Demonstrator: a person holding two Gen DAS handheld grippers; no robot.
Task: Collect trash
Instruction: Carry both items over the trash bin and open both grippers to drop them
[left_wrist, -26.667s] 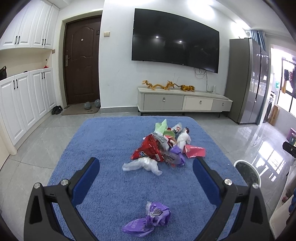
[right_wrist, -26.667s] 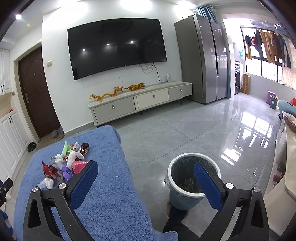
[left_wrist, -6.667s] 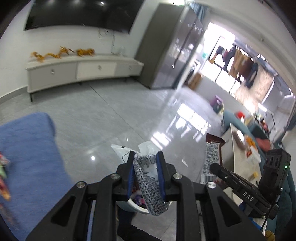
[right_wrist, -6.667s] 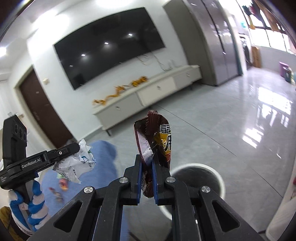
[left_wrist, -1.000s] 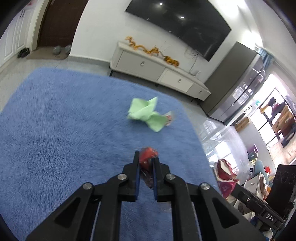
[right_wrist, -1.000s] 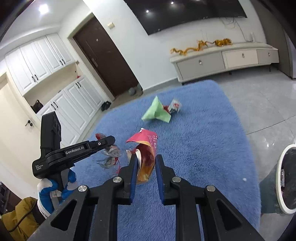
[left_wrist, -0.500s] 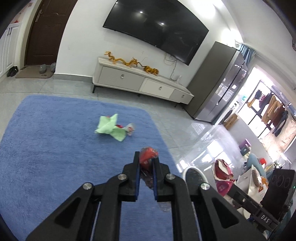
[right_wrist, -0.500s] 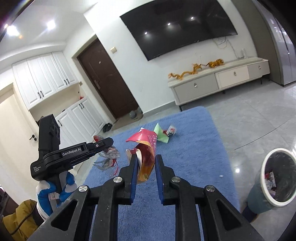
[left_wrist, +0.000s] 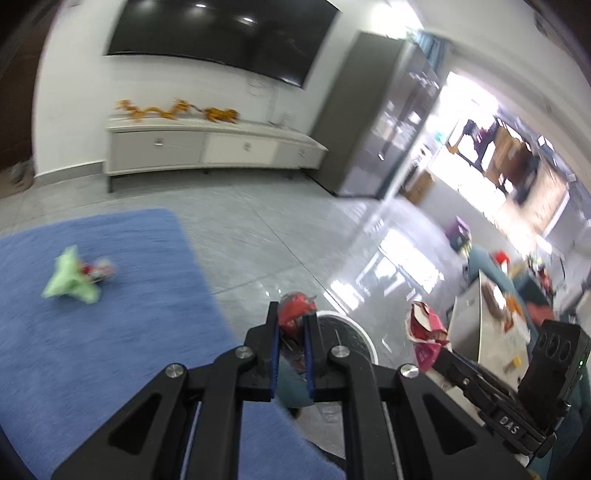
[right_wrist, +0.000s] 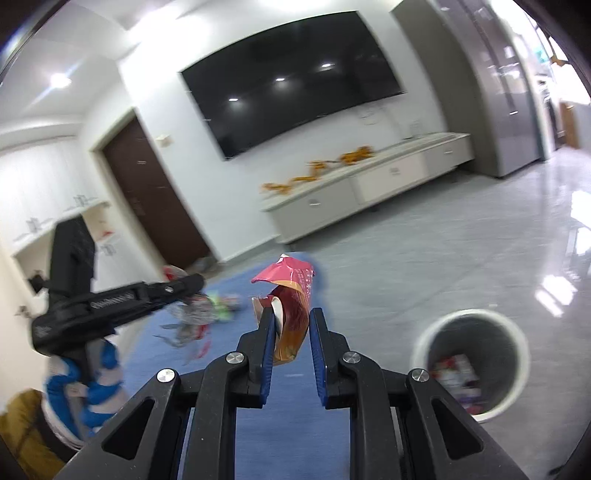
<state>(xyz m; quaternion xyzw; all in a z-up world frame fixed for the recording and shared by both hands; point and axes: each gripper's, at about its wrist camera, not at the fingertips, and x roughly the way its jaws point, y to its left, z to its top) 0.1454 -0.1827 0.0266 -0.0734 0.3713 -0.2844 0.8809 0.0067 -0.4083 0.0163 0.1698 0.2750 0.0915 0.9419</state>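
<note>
In the left wrist view, we hold the left gripper (left_wrist: 291, 325) with its fingers (left_wrist: 272, 347) clenched on a crumpled red wrapper (left_wrist: 295, 312), which sticks out above the tips. Just behind the wrapper we see the white rim of the trash bin (left_wrist: 351, 325), standing on the grey tiled floor (left_wrist: 295, 236) near the right edge of the blue rug (left_wrist: 110, 314). On the rug, to the far left, a green wrapper (left_wrist: 70, 282) lies with a small red and white piece (left_wrist: 98, 271) touching it; both are blurred. At the right we see the right gripper (left_wrist: 439, 354) from the side, with a red and pink snack bag (left_wrist: 424, 328) in it. Far behind stand a white TV cabinet (left_wrist: 207, 146) and a dark screen (left_wrist: 221, 35) on the wall.

In the right wrist view, the right gripper (right_wrist: 291, 325) has its fingers (right_wrist: 317, 343) closed on the red and pink snack bag (right_wrist: 291, 295), which stands upright between them; the left pad presses on it, while on the right side we cannot tell if the pad touches. The trash bin (right_wrist: 469, 362) is at the near right on the floor, open, with some wrappers (right_wrist: 454, 373) inside. At the left, the left gripper (right_wrist: 192, 286) reaches across the view, held by a hand in a blue and white glove (right_wrist: 92, 376), with crumpled trash hanging at its tip. The blue rug (right_wrist: 295, 424) lies below our fingers, and the green wrapper (right_wrist: 221, 308) is blurred on it behind.
</note>
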